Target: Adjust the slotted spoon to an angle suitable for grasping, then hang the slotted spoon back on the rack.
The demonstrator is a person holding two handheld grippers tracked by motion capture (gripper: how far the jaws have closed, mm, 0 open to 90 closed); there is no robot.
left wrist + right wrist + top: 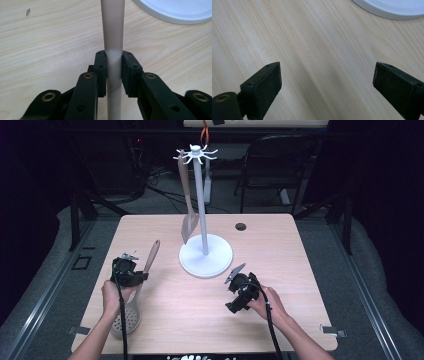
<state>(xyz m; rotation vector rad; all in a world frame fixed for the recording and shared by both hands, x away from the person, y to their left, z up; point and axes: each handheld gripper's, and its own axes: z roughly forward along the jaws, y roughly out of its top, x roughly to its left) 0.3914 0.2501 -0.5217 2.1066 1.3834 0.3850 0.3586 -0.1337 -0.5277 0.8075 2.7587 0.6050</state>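
Clamped in my left gripper (pixel 114 75), skimmer handle (pixel 113 30) ran lengthwise away toward stand base (pixel 175 10), right gripper (pixel 327 82) gaped over tabletop (pixel 312 45).

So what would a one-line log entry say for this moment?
left gripper: shut on pale-handled slotted spoon | right gripper: open over wooden table | white hanging stand: one spatula hung

Both hand-held grippers, left (pixel 128 270) and right (pixel 239 287), are matte black, with brass-ringed screw holes along their blocky jaws and trailing black cables.
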